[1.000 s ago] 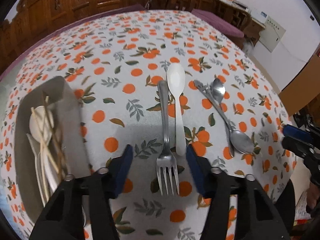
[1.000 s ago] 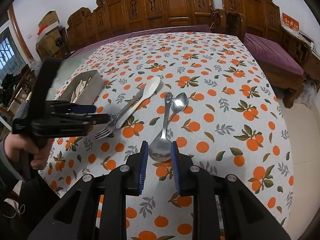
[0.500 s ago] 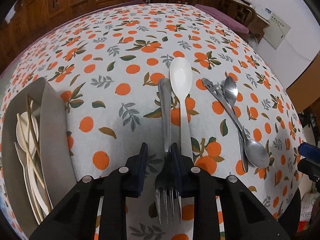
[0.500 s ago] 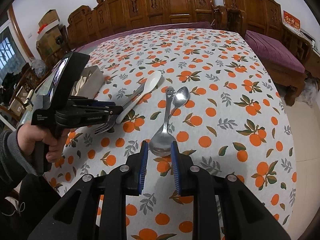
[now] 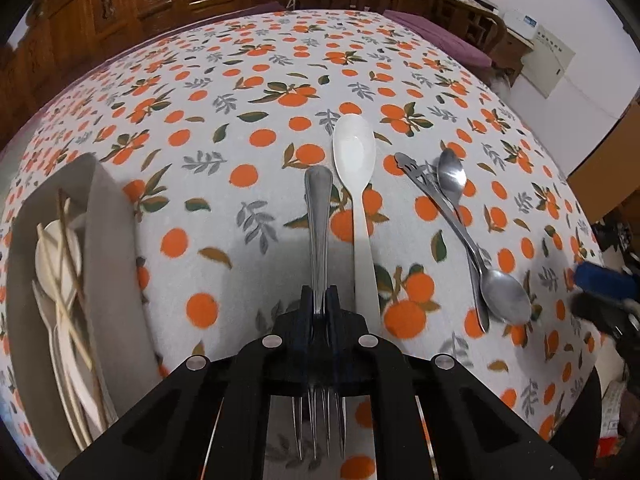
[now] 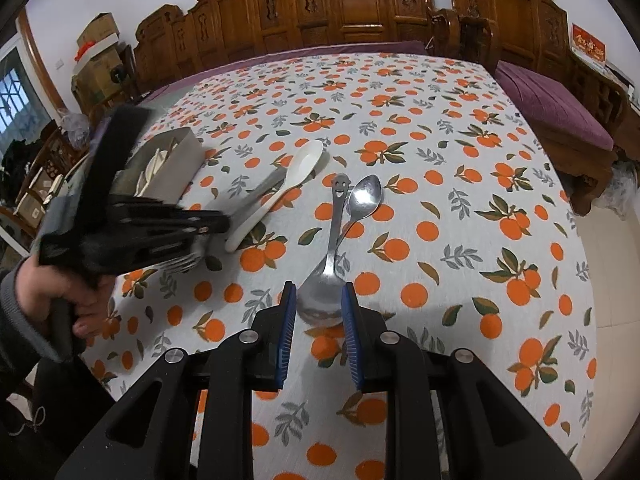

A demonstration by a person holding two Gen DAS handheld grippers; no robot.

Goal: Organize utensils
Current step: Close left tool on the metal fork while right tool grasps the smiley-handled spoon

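Change: left gripper (image 5: 321,300) jaws just closed, now clamping silver metal fork (image 5: 319,216) at its neck
Fork: flat on orange-print tablecloth (image 5: 224,128), beside long white plastic spoon (image 5: 356,168)
Tray: grey utensil tray (image 5: 108,240) at left
Right gripper (image 6: 319,300): partly open, pads flanking large steel spoon (image 6: 322,292), grip uncertain

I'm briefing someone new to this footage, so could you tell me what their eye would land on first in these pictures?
Probably the orange-print tablecloth and the left gripper shut on the metal fork at the near centre. Next, the right gripper brackets the big steel spoon bowl, contact unclear. A grey tray of pale utensils sits at the left.
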